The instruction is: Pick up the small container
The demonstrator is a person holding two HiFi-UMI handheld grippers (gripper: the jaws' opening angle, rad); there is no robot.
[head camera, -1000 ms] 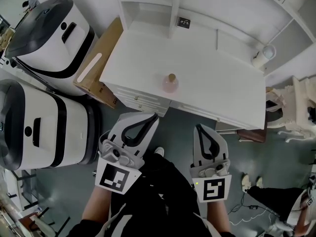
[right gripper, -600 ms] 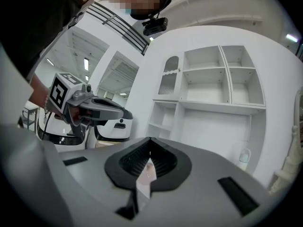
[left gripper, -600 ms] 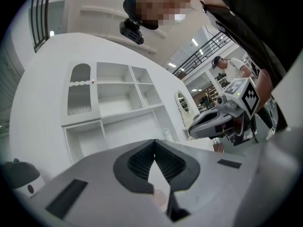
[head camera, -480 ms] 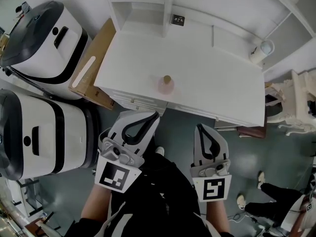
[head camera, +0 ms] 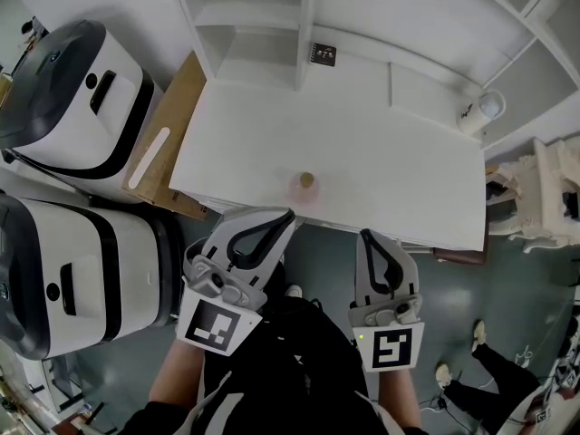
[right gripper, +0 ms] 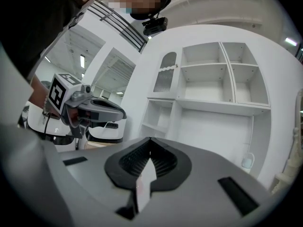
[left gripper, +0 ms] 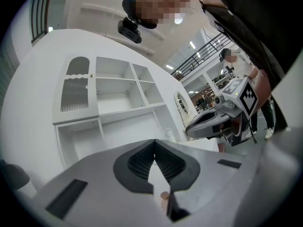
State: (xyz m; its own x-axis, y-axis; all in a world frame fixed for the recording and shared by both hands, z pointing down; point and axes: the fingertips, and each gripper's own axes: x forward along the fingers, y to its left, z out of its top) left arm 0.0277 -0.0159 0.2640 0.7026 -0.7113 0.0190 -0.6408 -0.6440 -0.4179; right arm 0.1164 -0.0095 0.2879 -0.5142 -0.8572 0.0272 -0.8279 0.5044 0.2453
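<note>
A small pink rounded container [head camera: 305,187] with a cork-coloured top stands near the front edge of the white desk [head camera: 390,152]. My left gripper [head camera: 288,214] is shut and empty, its tips just below the desk's front edge and short of the container. The right gripper [head camera: 365,236] is also shut and empty, lower and to the right, off the desk. In the left gripper view the left gripper [left gripper: 154,141] has its jaws together and the container [left gripper: 164,198] shows through the gap lower down. In the right gripper view the right gripper [right gripper: 150,139] stands the same way, with a pinkish sliver of the container [right gripper: 138,188] behind it.
Two white-and-black machines [head camera: 77,93] [head camera: 68,261] stand left of the desk, with a cardboard box [head camera: 172,120] leaning between. White shelves [head camera: 263,16] rise behind the desk. A small black card [head camera: 323,54] and a white cup [head camera: 487,107] sit at the back. A white chair [head camera: 544,184] is at the right.
The desk and container have drawn closer to both grippers in the head view; the container now sits just ahead of the left tips. Both grippers stay shut.
</note>
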